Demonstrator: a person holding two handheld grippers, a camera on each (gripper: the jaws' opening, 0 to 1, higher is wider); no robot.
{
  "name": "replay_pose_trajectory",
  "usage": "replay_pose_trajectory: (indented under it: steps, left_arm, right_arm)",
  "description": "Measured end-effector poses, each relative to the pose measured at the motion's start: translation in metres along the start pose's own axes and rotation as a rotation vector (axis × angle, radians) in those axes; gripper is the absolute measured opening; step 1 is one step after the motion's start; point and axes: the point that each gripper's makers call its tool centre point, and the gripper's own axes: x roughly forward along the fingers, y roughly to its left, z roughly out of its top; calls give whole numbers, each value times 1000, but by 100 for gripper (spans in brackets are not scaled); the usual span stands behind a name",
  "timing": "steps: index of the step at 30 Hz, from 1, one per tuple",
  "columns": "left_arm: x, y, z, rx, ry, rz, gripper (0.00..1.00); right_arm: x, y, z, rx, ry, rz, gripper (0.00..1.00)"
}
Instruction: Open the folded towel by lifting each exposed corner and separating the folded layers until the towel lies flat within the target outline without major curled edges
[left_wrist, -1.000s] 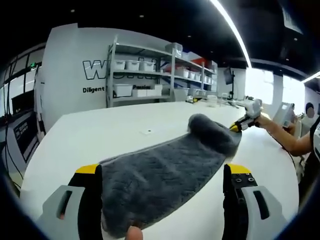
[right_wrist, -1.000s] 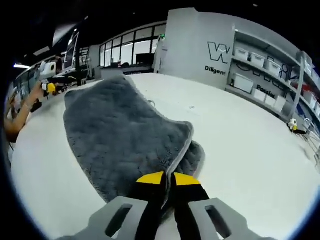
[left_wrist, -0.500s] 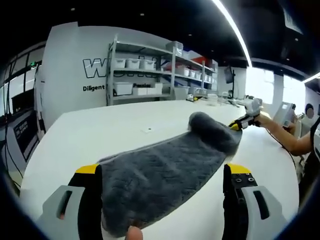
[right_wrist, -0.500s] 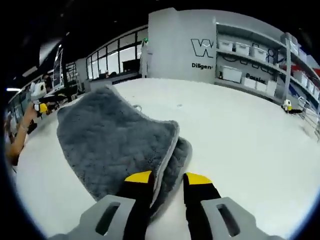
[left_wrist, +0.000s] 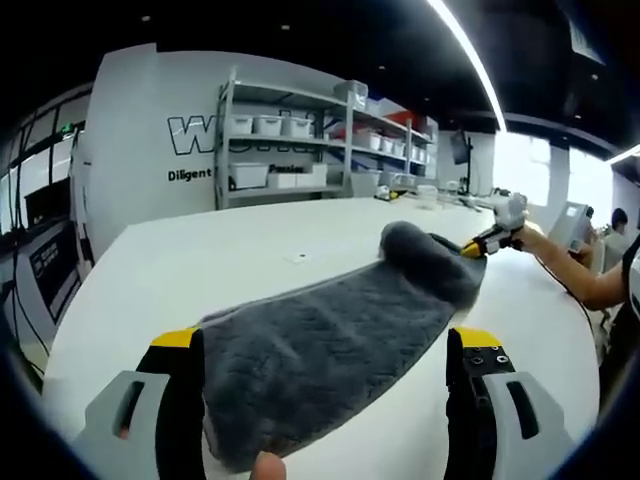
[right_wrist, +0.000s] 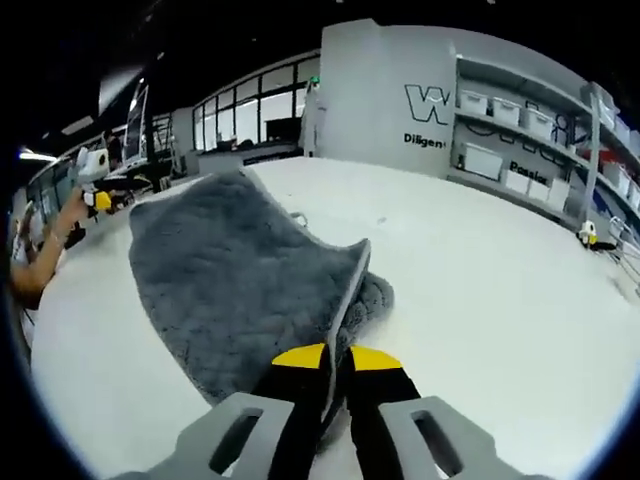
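Lying on a white table, the grey towel runs from between the left gripper jaws, which stand spread w/ towel's near end between them, toward the far right. Room: grey wall, metal shelves w/ white bins. Right gripper jaws pressed together, pinching towel's top layer edge, raised off the lower fold. Wall lettering partly legible: "W…", "Diligent".

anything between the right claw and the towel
Nothing visible does. The right claw is already shut on the edge of the grey towel's top layer, lifting it off the layer beneath.
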Motion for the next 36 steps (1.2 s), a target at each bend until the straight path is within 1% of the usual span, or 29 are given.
replay_pose_trajectory:
  steps: [2,4,8,12,13,15,20,22,25,27,30,36]
  left_arm:
    - [0,0,0,-4,-1,-3,99]
    - [0,0,0,-3,1,-3,99]
    - [0,-1,-1,-2,5,-5,99]
    - [0,0,-1,-3,5,-2,99]
    - [0,0,-1,-3,5,-2,99]
    - [0,0,-1,-5,6,-2,99]
    - [0,0,-2,-2,12,-1,99]
    - [0,1,-3,-2,12,-1,99]
    - [1,1,-3,-3,12,-1,99]
    - [1,1,-3,-3,13,-2,99]
    - [2,1,-3,-3,15,-2,99]
    - [1,1,-5,1,24,1,99]
  right_arm:
    - [-3,-2,8,-8,-32,-10,3]
    - [-7,-8,16,-17,-68,-37,3]
    - [-20,-28,31,-57,-127,-130,3]
    - [-34,-46,35,-80,-152,-208,3]
    - [-34,-47,35,-80,-151,-213,3]
    - [-40,-59,32,-92,-141,-257,3]
    - [-52,-82,24,-153,-83,-359,3]
    - [-56,-88,21,-180,-65,-395,3]
    - [-61,-98,20,-196,-66,-432,3]
    - [-64,-105,17,-212,-53,-455,3]
    - [-67,-117,9,-241,-12,-495,3]
    - [-79,-137,-7,-264,63,-560,4]
